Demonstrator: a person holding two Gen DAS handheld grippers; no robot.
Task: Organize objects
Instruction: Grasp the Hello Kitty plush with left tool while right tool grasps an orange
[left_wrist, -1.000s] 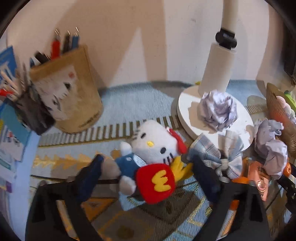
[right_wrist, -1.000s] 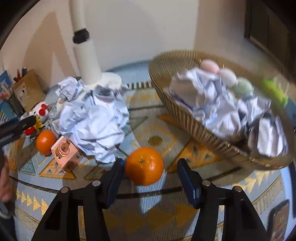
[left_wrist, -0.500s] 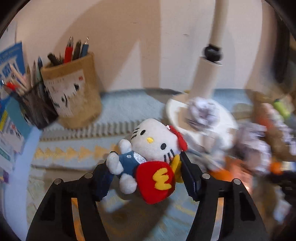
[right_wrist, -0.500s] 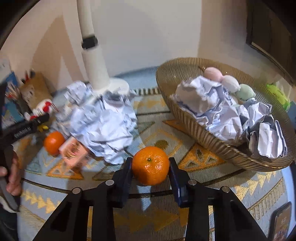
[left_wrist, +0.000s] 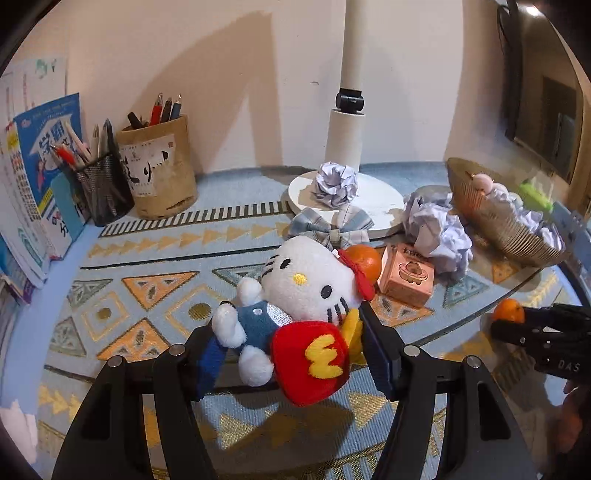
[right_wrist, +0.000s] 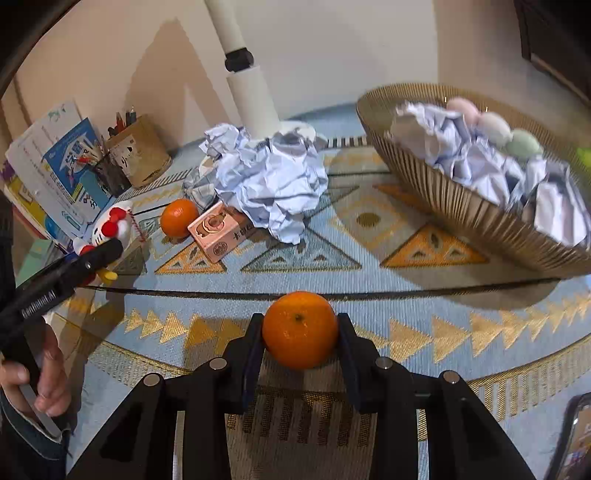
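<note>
two tools grip: our left tool (left_wrist: 291, 347) pinches the hello kitty plush (left_wrist: 295, 306), head pointing away; our right tool (right_wrist: 300, 345) pinches a mandarin (right_wrist: 300, 329), stem up.

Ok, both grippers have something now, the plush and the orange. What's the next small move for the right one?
Probably lift the orange slightly and carry it toward the woven basket on the right. The right gripper is shut on it, the cloth between looks free, and the basket already holds crumpled paper.
</note>
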